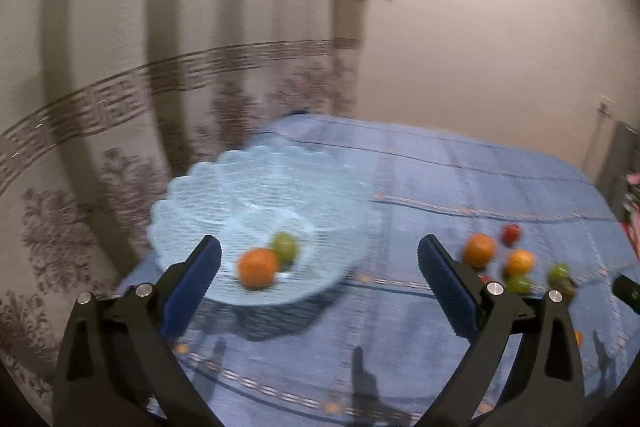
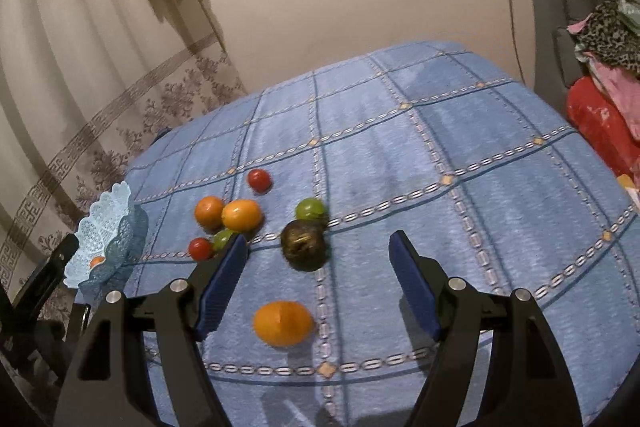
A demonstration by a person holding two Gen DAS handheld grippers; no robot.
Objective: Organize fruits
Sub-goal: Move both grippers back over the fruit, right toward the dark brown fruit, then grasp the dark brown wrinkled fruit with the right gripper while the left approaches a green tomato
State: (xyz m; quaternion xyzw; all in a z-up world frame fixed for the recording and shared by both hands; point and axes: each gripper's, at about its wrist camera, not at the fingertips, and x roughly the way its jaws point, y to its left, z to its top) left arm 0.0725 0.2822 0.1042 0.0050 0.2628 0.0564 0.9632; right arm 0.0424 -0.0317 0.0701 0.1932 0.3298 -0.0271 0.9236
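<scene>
- A table under a blue checked cloth [image 2: 400, 155] stands against a beige wall, with a patterned pale curtain [image 2: 72, 75] at its left side and a heap of clothes [image 2: 604, 67] past its right edge.
- Left wrist view, blurred: the left gripper [image 1: 320, 259] is spread wide with nothing between its blue pads, and it hangs over the near left part of the cloth.
- A pale blue lacy bowl [image 1: 224, 187] sits at the left edge of the table, near the far left corner. In it lie an orange [image 1: 258, 267] and a green fruit [image 1: 286, 246], touching each other.
- To the right of the bowl, on the cloth, a loose group of fruit shows: an orange one [image 1: 480, 250], a red one [image 1: 512, 234] and a second orange one [image 1: 520, 262]; further green ones are too smeared to tell apart.
- Right wrist view: the right gripper [image 2: 318, 257] is also wide open and empty, above the near middle of the cloth.
- Between its fingers, nearest the camera, lies a lone orange fruit [image 2: 283, 323]. Just beyond it sits a dark brownish round fruit [image 2: 305, 245], touching a green one [image 2: 310, 209] behind it.
- Farther left, two orange fruits [image 2: 242, 214] lie pressed together, a red fruit [image 2: 259, 180] sits apart behind them, and a second red fruit [image 2: 201, 248] and a small green fruit [image 2: 222, 239] sit beside the gripper's left finger.
- The bowl appears at the cloth's left edge, with the other gripper's black frame just beside it.
</scene>
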